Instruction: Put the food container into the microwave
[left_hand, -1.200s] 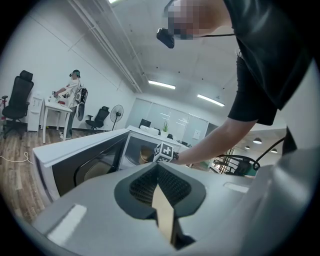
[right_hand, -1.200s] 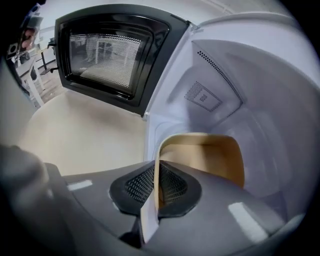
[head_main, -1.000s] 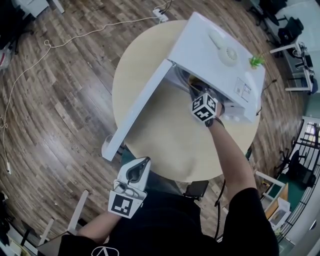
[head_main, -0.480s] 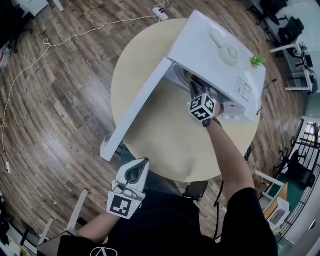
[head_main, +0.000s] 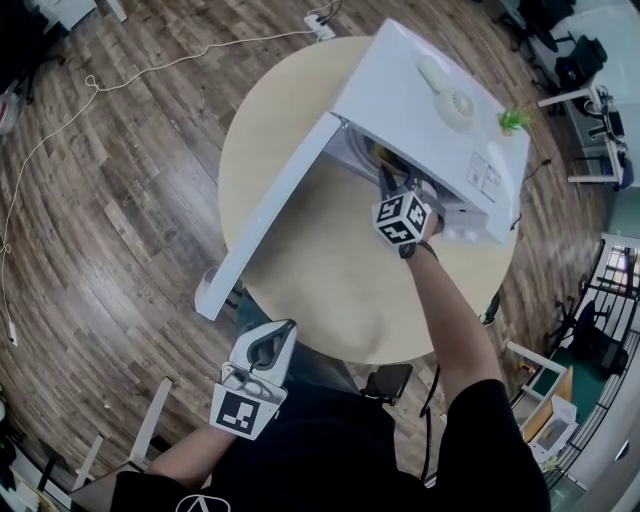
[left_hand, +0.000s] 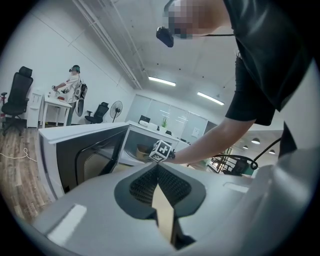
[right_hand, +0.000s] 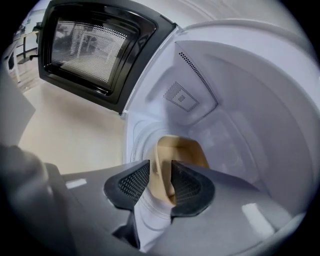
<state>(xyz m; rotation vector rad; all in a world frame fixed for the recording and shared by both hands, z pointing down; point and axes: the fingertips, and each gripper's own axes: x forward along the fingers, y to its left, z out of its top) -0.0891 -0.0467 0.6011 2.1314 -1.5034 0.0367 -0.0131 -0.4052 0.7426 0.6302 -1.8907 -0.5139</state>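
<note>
On the round table (head_main: 300, 260), inside the white microwave (head_main: 420, 100) with its door (head_main: 270, 215) swung wide: looks like the release step, with the tan food container (right_hand: 182, 150) already down on the cavity floor and one wall between the spread pads of the right gripper (right_hand: 161, 172), just opened and not squeezing. Next calls for backing straight out without snagging that wall, then likely swinging the door shut, maybe with the left gripper (left_hand: 156, 167), held back off the table edge, pads pressed together on nothing. Can't read the sticker (head_main: 487, 178) on the microwave top, too small; only square markers (head_main: 400, 218) on the grippers, no brand visible.
</note>
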